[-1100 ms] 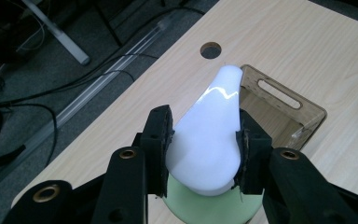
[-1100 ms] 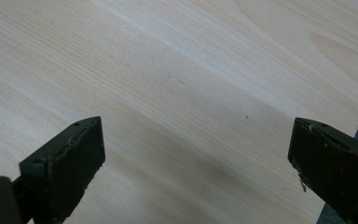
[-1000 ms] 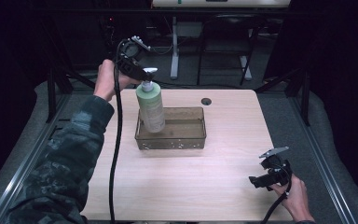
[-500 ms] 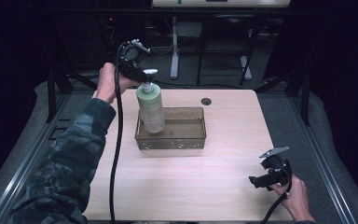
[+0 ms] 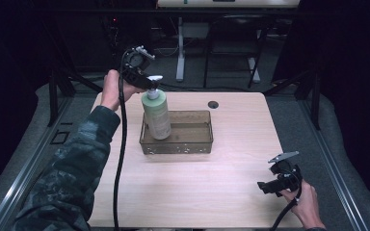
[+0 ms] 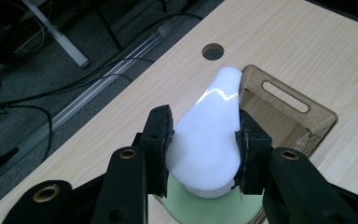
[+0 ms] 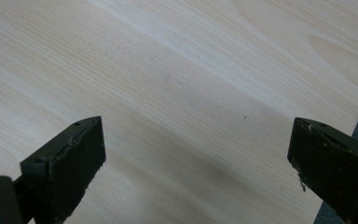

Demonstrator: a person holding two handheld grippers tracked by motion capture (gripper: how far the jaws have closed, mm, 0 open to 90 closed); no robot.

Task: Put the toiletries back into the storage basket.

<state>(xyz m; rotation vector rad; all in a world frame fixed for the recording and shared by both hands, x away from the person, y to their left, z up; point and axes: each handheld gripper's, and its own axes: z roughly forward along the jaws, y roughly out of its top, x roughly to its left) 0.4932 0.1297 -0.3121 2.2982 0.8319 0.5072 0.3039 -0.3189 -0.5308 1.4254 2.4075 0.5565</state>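
A pale green pump bottle [image 5: 156, 114] with a white pump head [image 6: 212, 135] stands upright in the left end of a brown see-through tray [image 5: 192, 143]. My left gripper [image 5: 147, 83] is shut on the white pump head, its black pads [image 6: 160, 140] pressing both sides. The bottle's base is hidden inside the tray, so I cannot tell whether it rests on the tray floor. Near the table's front right corner, my right gripper [image 5: 266, 186] is held low over bare wood, its jaws wide apart with nothing between its pads [image 7: 65, 168].
The light wooden table [image 5: 221, 202] has a round cable hole [image 5: 213, 104] behind the tray. Dark floor, cables and desk legs lie beyond the far edge. A cable trails from the left gripper down along the camouflage sleeve [image 5: 77, 168].
The left gripper and the bottle have shifted only slightly, staying over the tray's left end. The right gripper has not moved.
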